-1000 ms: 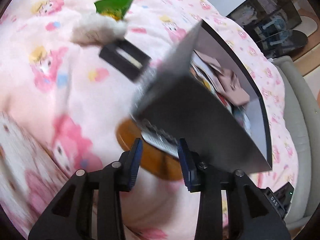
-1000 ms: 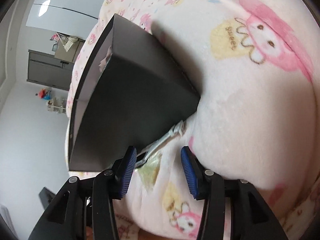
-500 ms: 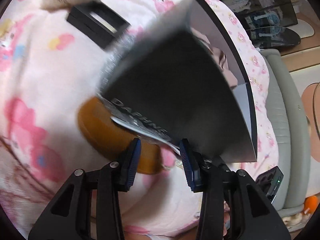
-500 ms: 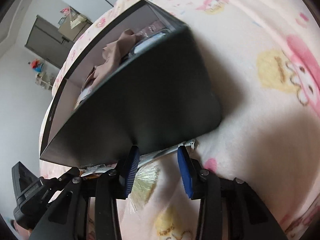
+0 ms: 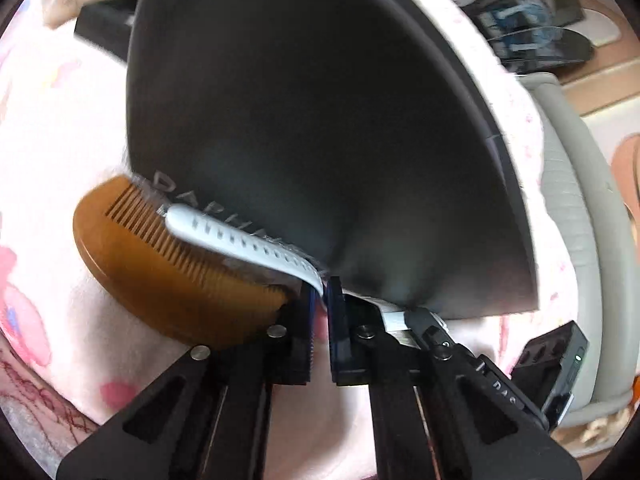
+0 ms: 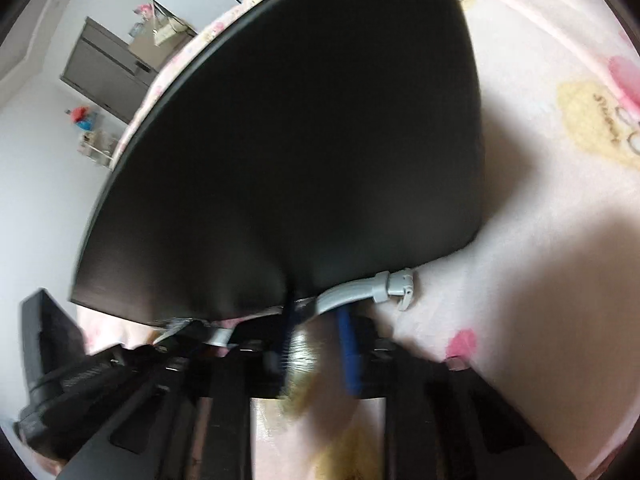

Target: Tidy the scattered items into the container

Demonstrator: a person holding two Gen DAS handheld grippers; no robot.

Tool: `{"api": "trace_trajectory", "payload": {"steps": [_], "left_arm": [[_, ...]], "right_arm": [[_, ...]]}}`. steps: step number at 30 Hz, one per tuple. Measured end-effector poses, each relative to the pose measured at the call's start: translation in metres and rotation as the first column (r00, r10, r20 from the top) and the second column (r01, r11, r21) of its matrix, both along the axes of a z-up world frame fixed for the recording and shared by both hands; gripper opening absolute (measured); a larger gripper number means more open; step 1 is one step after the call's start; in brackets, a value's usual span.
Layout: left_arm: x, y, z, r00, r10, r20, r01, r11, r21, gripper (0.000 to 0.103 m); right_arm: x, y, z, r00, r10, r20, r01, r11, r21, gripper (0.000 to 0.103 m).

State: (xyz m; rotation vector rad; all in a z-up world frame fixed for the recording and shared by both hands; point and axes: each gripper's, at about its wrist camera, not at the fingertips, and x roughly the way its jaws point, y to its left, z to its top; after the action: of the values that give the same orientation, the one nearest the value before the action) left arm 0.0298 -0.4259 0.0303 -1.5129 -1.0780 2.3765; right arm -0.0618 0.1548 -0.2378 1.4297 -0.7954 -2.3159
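Left gripper [image 5: 320,296] fingers clamped the white strap [image 5: 240,242] beside the comb [image 5: 168,272], right gripper [image 6: 314,320] closing on its grey end [image 6: 360,290] under the box [image 5: 320,120]; a pull risked tipping it.

Your left wrist camera looks forward and downward along its fingers [image 5: 306,312], so close to the black container [image 5: 304,128] that its near wall fills most of the view, with the pink patterned bedspread [image 5: 60,128] to the left. Your right wrist camera also tilts downward along its fingers [image 6: 347,344], equally close to the same wall [image 6: 304,140], seen from the other end, with the bedspread [image 6: 552,220] to the right. Both views share that wall, and each catches the other gripper at its lower outer edge.
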Motion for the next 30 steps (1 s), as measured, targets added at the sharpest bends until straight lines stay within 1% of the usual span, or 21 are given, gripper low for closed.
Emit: {"api": "trace_trajectory", "payload": {"steps": [2, 5, 8, 9, 10, 11, 12, 14, 15, 16, 17, 18, 19, 20, 21, 22, 23, 24, 27, 28, 30], "left_arm": [[0.005, 0.004, 0.009, 0.999, -0.025, -0.036, 0.025, 1.000, -0.005, 0.002], [0.018, 0.008, 0.022, 0.996, -0.062, -0.056, 0.061, 0.998, -0.029, 0.001], [0.033, 0.004, 0.031, 0.994, -0.087, -0.070, 0.087, 0.996, -0.007, 0.002], [0.038, 0.002, 0.034, 0.993, -0.090, -0.074, 0.090, 0.996, -0.004, 0.002], [0.041, 0.002, 0.035, 0.992, -0.103, -0.067, 0.103, 0.995, -0.008, 0.003], [0.042, 0.002, 0.034, 0.991, -0.123, -0.044, 0.123, 0.992, -0.016, 0.003], [0.042, 0.003, 0.030, 0.990, -0.139, -0.004, 0.139, 0.990, -0.033, 0.008], [0.041, 0.004, 0.020, 0.987, -0.150, 0.062, 0.154, 0.986, -0.062, 0.013], [0.040, 0.003, 0.015, 0.985, -0.149, 0.090, 0.155, 0.986, -0.064, 0.014], [0.040, 0.002, 0.014, 0.984, -0.146, 0.100, 0.153, 0.986, -0.060, 0.017], [0.041, 0.001, 0.016, 0.985, -0.144, 0.090, 0.149, 0.987, -0.051, 0.018], [0.042, -0.001, 0.020, 0.988, -0.135, 0.078, 0.140, 0.989, -0.053, 0.024], [0.039, -0.006, 0.022, 0.990, -0.122, 0.068, 0.127, 0.990, -0.065, 0.035], [0.039, -0.010, 0.026, 0.992, -0.109, 0.056, 0.113, 0.990, -0.082, 0.040], [0.040, -0.014, 0.028, 0.994, -0.101, 0.048, 0.105, 0.990, -0.095, 0.042], [0.032, -0.024, 0.025, 0.994, -0.095, 0.047, 0.099, 0.990, -0.103, 0.042], [0.030, -0.031, 0.026, 0.995, -0.088, 0.047, 0.093, 0.990, -0.109, 0.042], [0.026, -0.035, 0.025, 0.996, -0.077, 0.053, 0.083, 0.990, -0.113, 0.042], [0.018, -0.041, 0.016, 0.995, -0.057, 0.077, 0.067, 0.989, -0.133, 0.042], [0.019, -0.050, 0.020, 0.995, -0.053, 0.089, 0.065, 0.988, -0.138, 0.042], [0.019, -0.044, 0.015, 0.995, -0.051, 0.089, 0.061, 0.992, -0.115, 0.041]], "right_arm": [[0.003, 0.009, 0.003, 1.000, -0.015, -0.011, 0.014, 0.999, -0.043, 0.005], [0.015, 0.017, 0.017, 0.999, -0.016, -0.029, 0.014, 0.996, -0.086, 0.003], [0.029, 0.022, 0.035, 0.998, -0.014, -0.054, 0.007, 0.993, -0.121, 0.003], [0.039, 0.025, 0.044, 0.997, 0.000, -0.072, -0.010, 0.991, -0.132, 0.003], [0.044, 0.025, 0.049, 0.996, 0.016, -0.083, -0.026, 0.992, -0.121, 0.003], [0.052, 0.022, 0.054, 0.995, 0.044, -0.088, -0.051, 0.996, -0.076, 0.003], [0.060, 0.021, 0.053, 0.995, 0.061, -0.076, -0.064, 0.997, -0.040, 0.003], [0.065, 0.022, 0.039, 0.996, 0.089, -0.016, -0.089, 0.996, 0.001, 0.003], [0.061, 0.020, 0.031, 0.996, 0.092, 0.020, -0.093, 0.996, 0.011, 0.005], [0.068, 0.026, 0.027, 0.995, 0.091, 0.048, -0.092, 0.996, 0.014, 0.006], [0.069, 0.027, 0.020, 0.993, 0.081, 0.084, -0.082, 0.997, 0.014, 0.008], [0.064, 0.034, 0.019, 0.993, 0.069, 0.100, -0.069, 0.998, -0.003, 0.010], [0.057, 0.024, 0.024, 0.994, 0.061, 0.093, -0.060, 0.998, -0.013, 0.012], [0.058, 0.026, 0.028, 0.996, 0.052, 0.074, -0.052, 0.999, 0.003, 0.015], [0.053, 0.024, 0.034, 0.998, 0.045, 0.054, -0.047, 0.998, 0.032, 0.021], [0.053, 0.025, 0.036, 0.998, 0.043, 0.037, -0.045, 0.998, 0.053, 0.025], [0.059, 0.029, 0.026, 0.999, 0.037, 0.026, -0.039, 0.997, 0.065, 0.026], [0.058, 0.028, 0.026, 0.999, 0.029, 0.020, -0.031, 0.997, 0.069, 0.026], [0.050, 0.030, 0.026, 0.999, -0.004, 0.036, 0.003, 0.999, 0.051, 0.026], [0.047, 0.029, 0.026, 0.999, -0.020, 0.043, 0.018, 0.998, 0.052, 0.026], [0.044, 0.029, 0.020, 0.997, -0.050, 0.056, 0.047, 0.998, 0.052, 0.026]]}}
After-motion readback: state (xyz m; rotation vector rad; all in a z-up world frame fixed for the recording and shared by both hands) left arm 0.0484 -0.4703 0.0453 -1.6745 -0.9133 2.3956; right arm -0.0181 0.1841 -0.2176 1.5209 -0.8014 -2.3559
